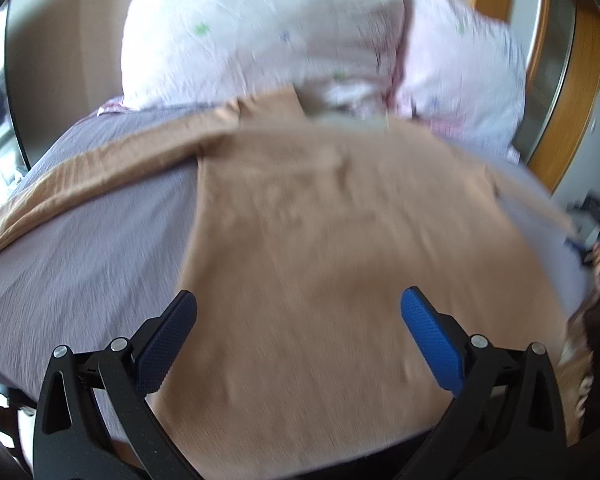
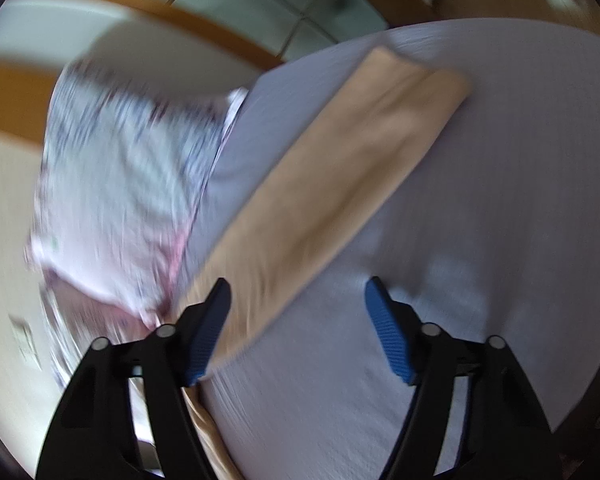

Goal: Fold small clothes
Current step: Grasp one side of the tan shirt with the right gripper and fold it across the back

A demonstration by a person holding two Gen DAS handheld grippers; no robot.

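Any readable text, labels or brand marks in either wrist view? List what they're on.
None readable in either view.
Tan shirt: faint marks on the chest, too blurred to tell whether they are lettering.
Pale neck label on the shirt: blurred, nothing legible.
Floral pillows: printed pattern only, no words.
Left gripper and right gripper: no markings visible on the blue pads.
Lilac bedsheet: plain.

Left wrist cam: sits above the bed (image 1: 80, 240), looks forward and down over the tan garment (image 1: 340, 260) toward the floral pillows (image 1: 260, 40), close range. Right wrist cam: also close above the bed, rolled, aimed along one sleeve (image 2: 340, 184), pillows at frame left. Shared: garment, pillows, bedsheet, wooden door frame (image 1: 572, 112). Both blurred.
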